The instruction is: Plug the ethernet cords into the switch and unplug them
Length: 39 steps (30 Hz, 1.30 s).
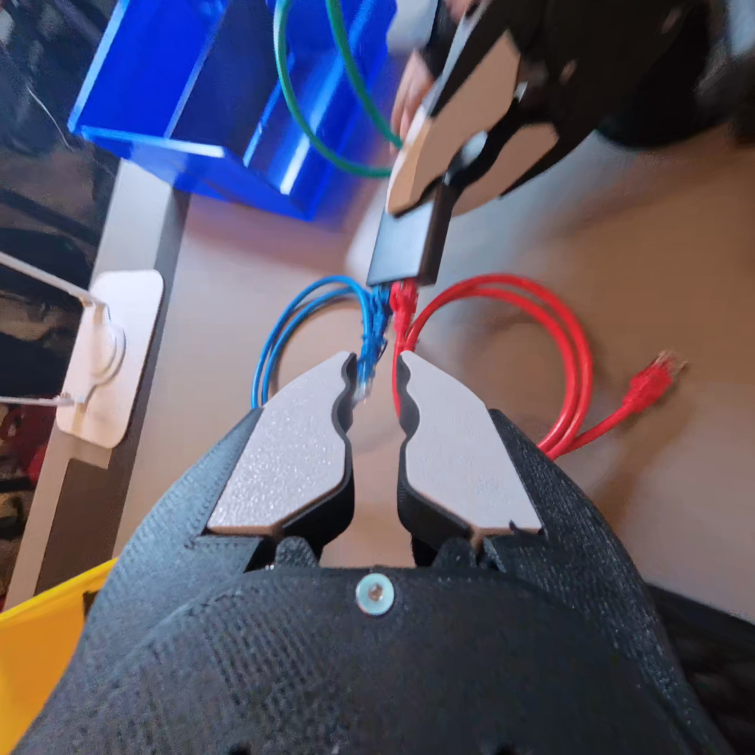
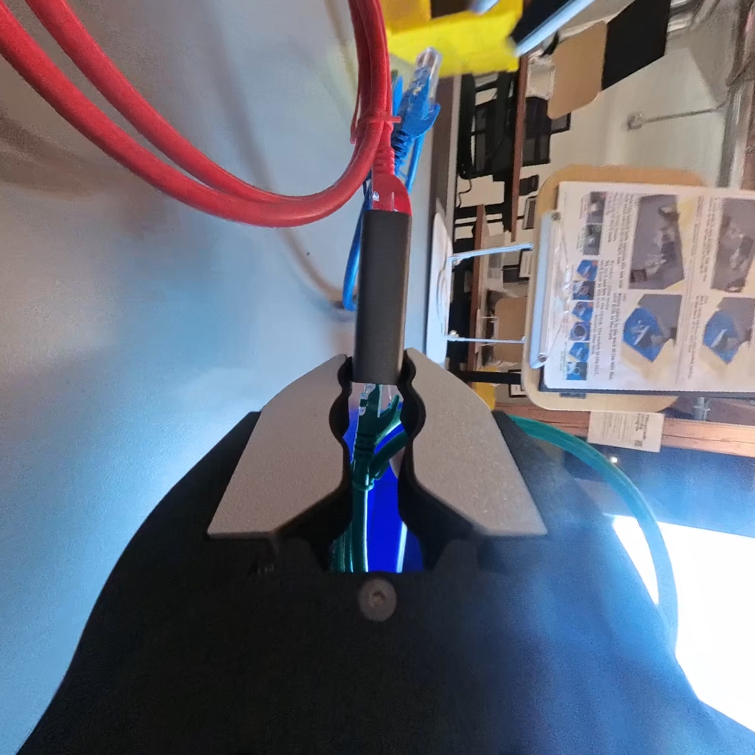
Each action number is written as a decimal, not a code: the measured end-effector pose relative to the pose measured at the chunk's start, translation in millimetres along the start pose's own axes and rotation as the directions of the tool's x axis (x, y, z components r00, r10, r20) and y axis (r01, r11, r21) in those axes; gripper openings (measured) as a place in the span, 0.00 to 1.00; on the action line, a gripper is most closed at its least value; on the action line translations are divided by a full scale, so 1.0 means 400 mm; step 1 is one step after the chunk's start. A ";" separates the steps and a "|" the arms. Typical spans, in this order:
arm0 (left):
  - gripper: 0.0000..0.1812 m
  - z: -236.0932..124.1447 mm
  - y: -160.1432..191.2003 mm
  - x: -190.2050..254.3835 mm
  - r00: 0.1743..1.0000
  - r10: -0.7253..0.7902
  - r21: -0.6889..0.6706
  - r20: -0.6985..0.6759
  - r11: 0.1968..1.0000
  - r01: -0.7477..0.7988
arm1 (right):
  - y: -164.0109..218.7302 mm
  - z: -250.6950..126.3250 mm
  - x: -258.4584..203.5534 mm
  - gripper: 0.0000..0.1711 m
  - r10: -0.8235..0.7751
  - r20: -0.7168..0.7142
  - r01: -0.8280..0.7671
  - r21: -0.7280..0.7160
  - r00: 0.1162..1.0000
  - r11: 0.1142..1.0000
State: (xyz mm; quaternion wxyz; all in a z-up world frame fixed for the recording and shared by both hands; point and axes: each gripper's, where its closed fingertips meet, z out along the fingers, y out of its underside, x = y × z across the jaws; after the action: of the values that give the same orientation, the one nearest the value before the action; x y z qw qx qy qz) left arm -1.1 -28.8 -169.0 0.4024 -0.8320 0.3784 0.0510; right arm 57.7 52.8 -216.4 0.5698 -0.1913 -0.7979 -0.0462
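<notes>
Brownish bench (image 1: 613,286) top with a blue bin (image 1: 196,102) at the back and a yellow bin (image 1: 36,653) near the edge. Pretty cluttered setup. The black switch (image 2: 382,286) was held up off the bench, pinched at one end by the right hand-held gripper (image 2: 376,369). A red ethernet cord (image 1: 531,310) and a blue ethernet cord (image 1: 282,327) were plugged into its far end, side by side, and a green ethernet cord (image 1: 310,122) ran out the held end toward the blue bin. The blue cord's loose plug (image 1: 362,378) sat just inside the left hand-held gripper (image 1: 375,359), whose fingers were parted and not clamping it. The red cord's free plug (image 1: 649,382) lay on the bench off to the side.
</notes>
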 end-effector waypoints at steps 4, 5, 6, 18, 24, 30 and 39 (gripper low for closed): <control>0.15 0.028 -0.045 0.054 0.998 0.032 0.062 -0.059 0.998 -0.028 | -0.022 0.011 -0.018 0.13 0.022 0.048 -0.023 0.021 0.999 1.000; 0.18 0.051 -0.037 0.071 0.995 0.063 0.031 -0.077 0.998 -0.061 | -0.037 0.010 -0.022 0.13 0.045 0.072 -0.048 0.039 0.996 0.998; 0.20 0.072 -0.031 0.086 0.992 0.085 0.006 -0.097 0.996 -0.085 | -0.051 0.008 -0.027 0.13 0.074 0.104 -0.080 0.054 0.992 0.995; 0.12 0.105 -0.054 0.089 0.985 0.123 0.022 -0.122 0.992 -0.121 | -0.104 -0.042 0.005 0.19 0.212 0.182 -0.238 0.133 0.960 0.962; 0.14 0.021 -0.128 0.012 0.999 -0.037 0.273 -0.039 0.961 0.046 | -0.070 -0.098 0.099 0.14 0.173 0.187 -0.188 0.068 0.967 0.980; 0.15 -0.143 -0.062 -0.116 0.936 -0.348 0.526 -0.058 0.786 0.325 | 0.125 -0.233 0.364 0.13 0.057 0.208 -0.006 -0.236 0.976 0.972; 0.17 -0.029 0.106 -0.017 0.918 -0.384 0.408 -0.104 0.825 0.391 | 0.508 -0.200 0.684 0.13 0.100 0.334 0.211 -0.771 0.937 0.601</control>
State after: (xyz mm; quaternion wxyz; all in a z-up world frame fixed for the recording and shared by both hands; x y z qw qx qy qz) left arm -36.8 -49.7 -185.2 0.5709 -0.7851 0.2072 -0.1217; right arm 125.7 285.8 35.6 0.2740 -0.4048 -0.7849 -0.3807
